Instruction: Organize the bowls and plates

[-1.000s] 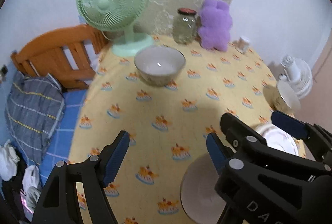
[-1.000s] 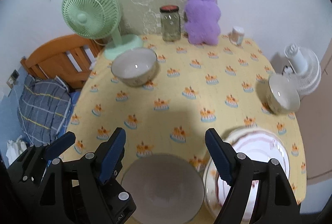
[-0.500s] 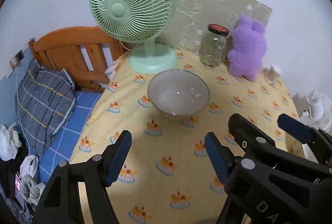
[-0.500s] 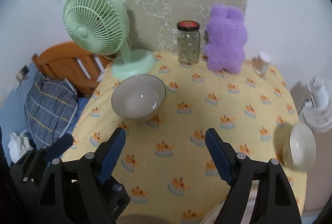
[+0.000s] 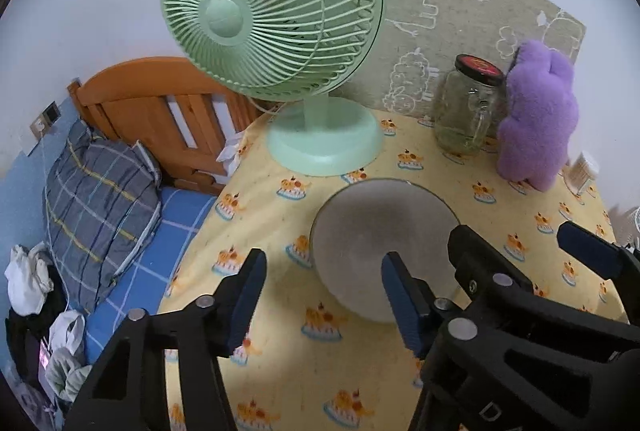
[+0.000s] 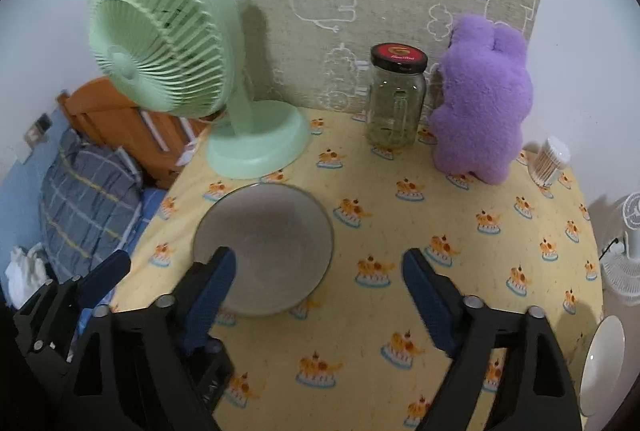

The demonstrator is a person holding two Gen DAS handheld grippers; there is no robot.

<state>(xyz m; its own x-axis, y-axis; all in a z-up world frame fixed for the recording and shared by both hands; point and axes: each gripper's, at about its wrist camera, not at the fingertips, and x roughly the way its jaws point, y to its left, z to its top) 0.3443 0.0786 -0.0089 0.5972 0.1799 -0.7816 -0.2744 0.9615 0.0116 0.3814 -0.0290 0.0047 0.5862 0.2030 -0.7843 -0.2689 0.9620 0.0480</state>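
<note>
A grey bowl (image 5: 384,231) stands upright on the yellow patterned tablecloth (image 5: 280,359), in front of the green fan. My left gripper (image 5: 322,285) is open and empty, with its right finger over the bowl's near rim and its left finger outside the bowl. The bowl also shows in the right wrist view (image 6: 268,243). My right gripper (image 6: 318,283) is open and empty; its left finger sits at the bowl's near left rim. A white bowl (image 6: 604,359) is at the table's right edge.
A green desk fan (image 5: 280,11) stands close behind the bowl. A glass jar with a red lid (image 5: 466,111), a purple plush toy (image 5: 538,115) and a small white container (image 6: 552,159) line the back. A bed with a plaid pillow (image 5: 96,199) lies left of the table edge.
Both grippers have moved forward over the table toward the grey bowl by the fan, which now lies at their fingertips. The near bowl and plate have dropped out of view. Both stay open.
</note>
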